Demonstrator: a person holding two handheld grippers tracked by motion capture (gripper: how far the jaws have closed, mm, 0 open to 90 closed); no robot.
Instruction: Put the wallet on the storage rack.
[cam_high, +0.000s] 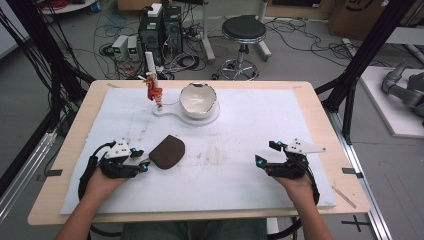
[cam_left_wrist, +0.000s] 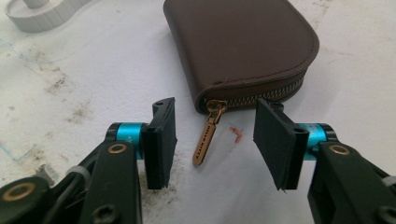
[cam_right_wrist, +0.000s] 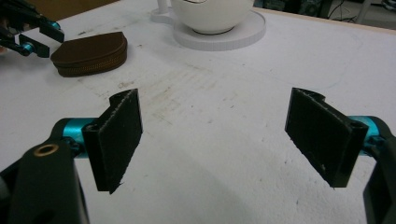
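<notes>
Left claw (cam_high: 145, 164) just beside brown zip pouch (cam_high: 168, 151), near-left on tabletop (cam_high: 240, 190). Right claw (cam_high: 265, 154) near-right, well apart. White bowl (cam_high: 198, 100) far centre.

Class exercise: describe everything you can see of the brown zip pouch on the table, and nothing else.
The brown zip pouch is small, flat and leather-looking, rounded at one end and squarer at the other. A brass-coloured zip runs round its edge and looks closed. Its gold pull tab lies flat on the white table cover, between the open jaws of the left hand-held gripper, which do not touch it. The pouch lies flat, left of the table's middle.
</notes>
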